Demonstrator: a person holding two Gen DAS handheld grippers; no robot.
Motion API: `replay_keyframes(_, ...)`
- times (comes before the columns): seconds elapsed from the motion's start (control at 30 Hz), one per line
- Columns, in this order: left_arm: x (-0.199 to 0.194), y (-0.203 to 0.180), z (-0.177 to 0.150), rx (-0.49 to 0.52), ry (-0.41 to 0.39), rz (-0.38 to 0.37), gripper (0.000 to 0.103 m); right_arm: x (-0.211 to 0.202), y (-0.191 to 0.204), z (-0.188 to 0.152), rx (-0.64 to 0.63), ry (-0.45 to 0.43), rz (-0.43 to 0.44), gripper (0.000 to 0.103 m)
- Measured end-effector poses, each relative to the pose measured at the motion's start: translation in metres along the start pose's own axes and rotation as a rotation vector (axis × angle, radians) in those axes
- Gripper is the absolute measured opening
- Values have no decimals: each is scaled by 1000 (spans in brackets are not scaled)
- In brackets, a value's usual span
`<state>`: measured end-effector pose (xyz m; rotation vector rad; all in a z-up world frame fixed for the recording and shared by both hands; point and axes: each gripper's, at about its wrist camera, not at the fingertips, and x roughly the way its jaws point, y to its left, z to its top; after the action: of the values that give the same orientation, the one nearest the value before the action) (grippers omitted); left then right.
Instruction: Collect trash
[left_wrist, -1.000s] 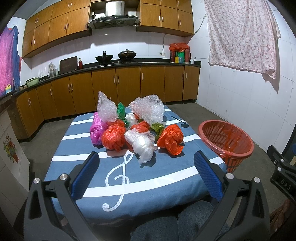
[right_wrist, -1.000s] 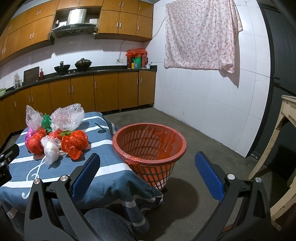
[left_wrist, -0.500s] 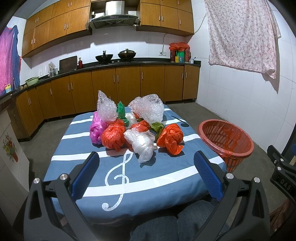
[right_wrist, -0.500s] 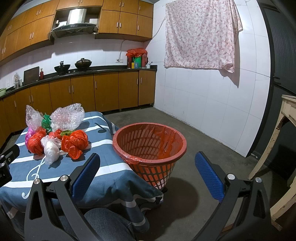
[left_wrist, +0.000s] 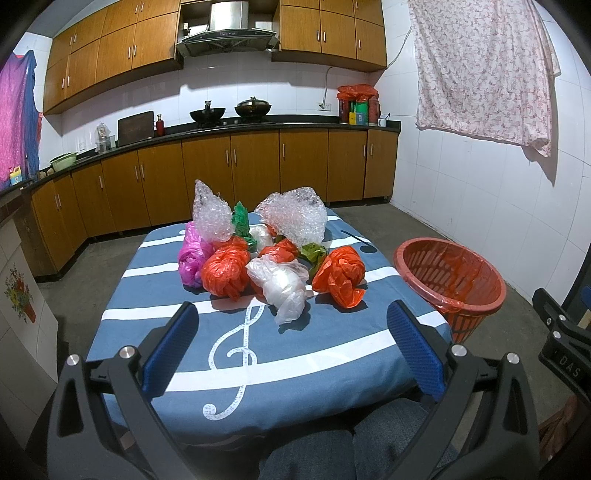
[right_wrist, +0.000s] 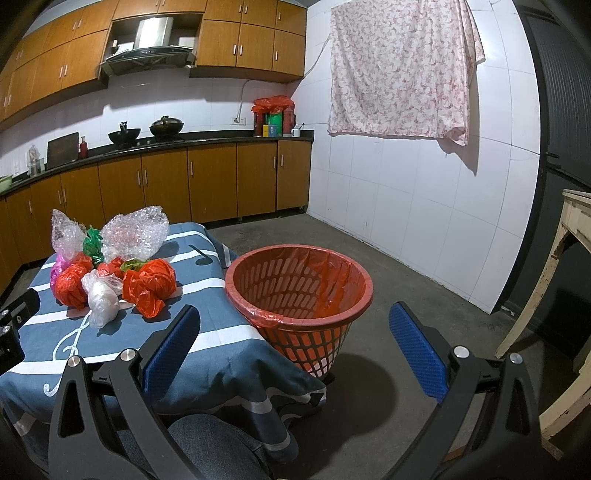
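Trash — a heap of crumpled bags and bubble wrap — lies just as it did a second ago: nothing has shifted. The left claw hangs with its blue pads wide apart and empty over the near edge of the counter, the heap at its twelve o'clock. The right claw is likewise spread and empty, the red basket at its twelve o'clock, on the floor just beside the counter. Collecting, I judge, has not begun — the white bag lies nearest.

Both grippers spread wide — nothing held

The left gripper and the right gripper point forward and level, blue pads well apart, above the person's knees.
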<state>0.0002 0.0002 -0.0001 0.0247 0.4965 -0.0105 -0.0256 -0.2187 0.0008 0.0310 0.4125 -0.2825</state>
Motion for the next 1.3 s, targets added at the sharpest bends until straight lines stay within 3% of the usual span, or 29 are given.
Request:
replay_keyframes(0.73,0,0,0,-2,3,1,99,1,1,0,-1,3,2,101)
replay_keyframes(1.07,10,18,-6,-52,37,38,99,12,10,0,3,-3,95,101)
replay_keyframes(1.3,40,70,-13,-136,76,116,99,54,36,14,37,66,211,101)
